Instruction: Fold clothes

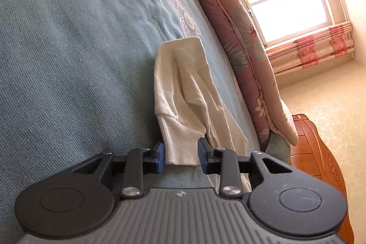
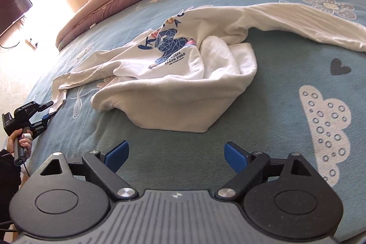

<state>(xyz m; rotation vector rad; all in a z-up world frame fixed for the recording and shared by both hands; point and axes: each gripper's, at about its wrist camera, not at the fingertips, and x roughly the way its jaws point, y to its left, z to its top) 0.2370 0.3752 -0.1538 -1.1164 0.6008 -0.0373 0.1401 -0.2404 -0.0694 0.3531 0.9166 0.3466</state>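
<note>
From the left wrist, the left tool sits low over the teal bedspread with the ribbed cuff of the white sweatshirt's sleeve between its blue pads. The jaws stand narrow; the left pad touches the rib, the right pad looks just clear of it, so no firm pinch can be claimed. The sleeve runs straight ahead of the tool, limp and creased. A rolled floral quilt lies off to its right.

Over to the right wrist: the right tool hovers with jaws wide and nothing between them. Just ahead of it lies the white sweatshirt, bunched, its printed front up and its hem folded into a soft ridge nearest the tool. One sleeve trails away ahead-right, the other ahead-left toward the left tool in the person's hand.

This looks like light, floppy cotton: it should drag and wrinkle, not slide. The doubled hem and ribbed cuffs seem the surest places to grip.
</note>
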